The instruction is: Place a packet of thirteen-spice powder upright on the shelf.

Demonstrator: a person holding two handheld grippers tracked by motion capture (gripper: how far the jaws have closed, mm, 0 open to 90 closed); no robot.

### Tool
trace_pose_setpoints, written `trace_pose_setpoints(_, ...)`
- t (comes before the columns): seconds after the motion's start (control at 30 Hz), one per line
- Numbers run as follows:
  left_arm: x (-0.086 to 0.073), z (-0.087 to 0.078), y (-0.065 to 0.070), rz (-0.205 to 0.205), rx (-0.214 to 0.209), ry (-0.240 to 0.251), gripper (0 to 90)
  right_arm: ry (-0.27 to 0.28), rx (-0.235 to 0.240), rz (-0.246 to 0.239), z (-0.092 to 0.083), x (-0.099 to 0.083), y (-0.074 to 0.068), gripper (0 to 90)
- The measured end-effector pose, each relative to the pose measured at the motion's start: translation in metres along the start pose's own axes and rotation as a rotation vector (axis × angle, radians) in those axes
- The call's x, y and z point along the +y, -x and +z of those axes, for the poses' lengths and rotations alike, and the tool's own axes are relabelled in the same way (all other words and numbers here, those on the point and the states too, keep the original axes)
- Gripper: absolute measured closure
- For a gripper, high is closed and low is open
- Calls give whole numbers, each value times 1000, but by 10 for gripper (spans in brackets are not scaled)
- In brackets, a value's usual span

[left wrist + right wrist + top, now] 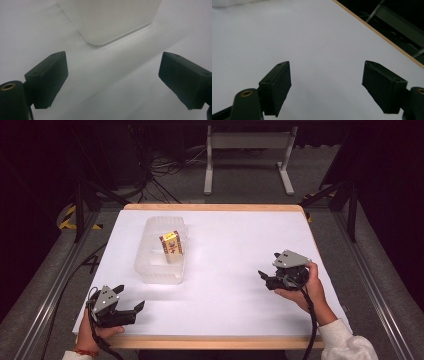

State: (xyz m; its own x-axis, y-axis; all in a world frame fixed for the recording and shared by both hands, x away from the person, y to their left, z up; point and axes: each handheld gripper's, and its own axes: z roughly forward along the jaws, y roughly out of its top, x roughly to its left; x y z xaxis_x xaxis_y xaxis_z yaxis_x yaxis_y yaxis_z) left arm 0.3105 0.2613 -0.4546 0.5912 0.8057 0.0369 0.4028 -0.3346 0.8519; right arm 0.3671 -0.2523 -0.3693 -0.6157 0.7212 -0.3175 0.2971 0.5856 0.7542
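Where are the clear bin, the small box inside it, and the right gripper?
clear bin (145, 266), high view, its near left wall.
small box (171, 246), high view, its printed front face.
right gripper (268, 268), high view, midway between its fingertips.

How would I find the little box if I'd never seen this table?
Look at the white table, then at the clear plastic tub on its left half. The little box stands upright inside it. It is the one yellow and brown thing there, far from both grippers.

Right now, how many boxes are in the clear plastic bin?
1. A small yellow and brown box stands upright inside the clear plastic bin on the table's left half. The frosted walls could hide something lying low.
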Motion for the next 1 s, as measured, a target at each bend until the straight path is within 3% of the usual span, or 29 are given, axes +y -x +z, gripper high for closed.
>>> trace_pose_setpoints(0.6, 1, 2, 0, 9, -7, -6, 95, -3, 1, 14, -23, -45, 4, 226)
trace_pose_setpoints(0.67, 1, 2, 1, 10, -7, -7, 95, 10, -20, 8, -26, -50, 3, 227)
trace_pose_setpoints(0.8, 1, 3, 0, 10, -8, -7, 95, 22, -14, 7, -31, -58, 3, 224)
trace_pose_setpoints(1.0, 2, 4, 1, 13, -10, -10, 95, 50, -26, 40, -43, -77, 3, 219)
